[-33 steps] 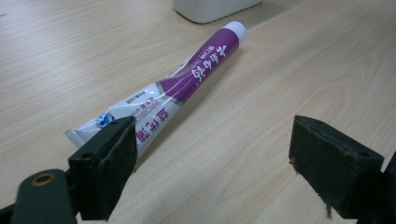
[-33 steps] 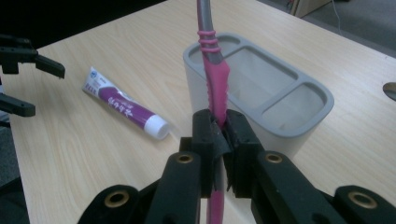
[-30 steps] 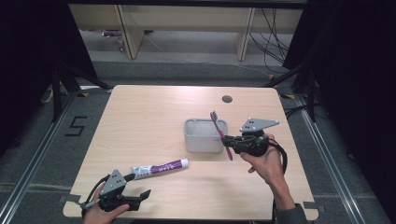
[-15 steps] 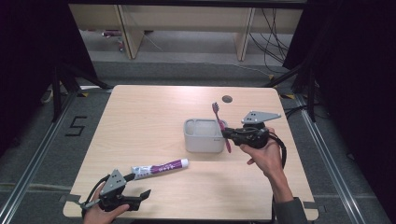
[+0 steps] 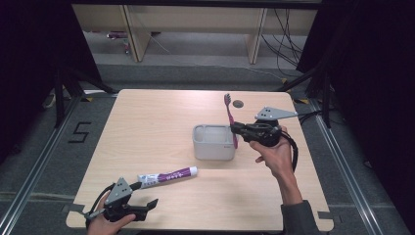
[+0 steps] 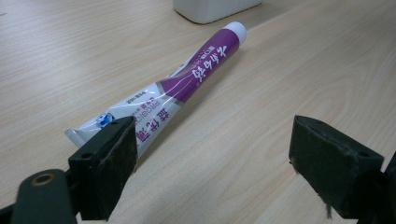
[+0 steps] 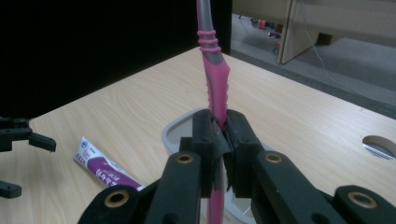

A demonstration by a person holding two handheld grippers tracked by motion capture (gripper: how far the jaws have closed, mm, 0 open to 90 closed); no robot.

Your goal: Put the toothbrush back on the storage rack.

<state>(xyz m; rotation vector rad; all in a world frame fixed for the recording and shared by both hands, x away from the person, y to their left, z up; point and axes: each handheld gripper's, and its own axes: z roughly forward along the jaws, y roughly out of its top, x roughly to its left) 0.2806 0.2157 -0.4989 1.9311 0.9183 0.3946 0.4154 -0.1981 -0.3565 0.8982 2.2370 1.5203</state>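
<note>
Over the white tub's (image 5: 214,143) right edge, the right gripper (image 5: 237,130) had its jaws clamped on the pink toothbrush (image 5: 230,117). Grip sat on the handle, brush upright and slightly tilted, head up, lower end hanging past the tub's rim at its right side. From the right gripper view the pads (image 7: 206,133) pinched the handle (image 7: 215,91) tight, with the tub (image 7: 175,128) directly behind. Near the front left corner of the table (image 5: 161,112), the left gripper (image 5: 147,205) was low by the surface, jaws wide apart, nothing between them. Toothpaste tube (image 5: 167,176) lay flat just ahead of it, cap pointing toward the tub, crimped end beside the left jaw in the left gripper view (image 6: 163,95); whether they touched I couldn't tell.
</note>
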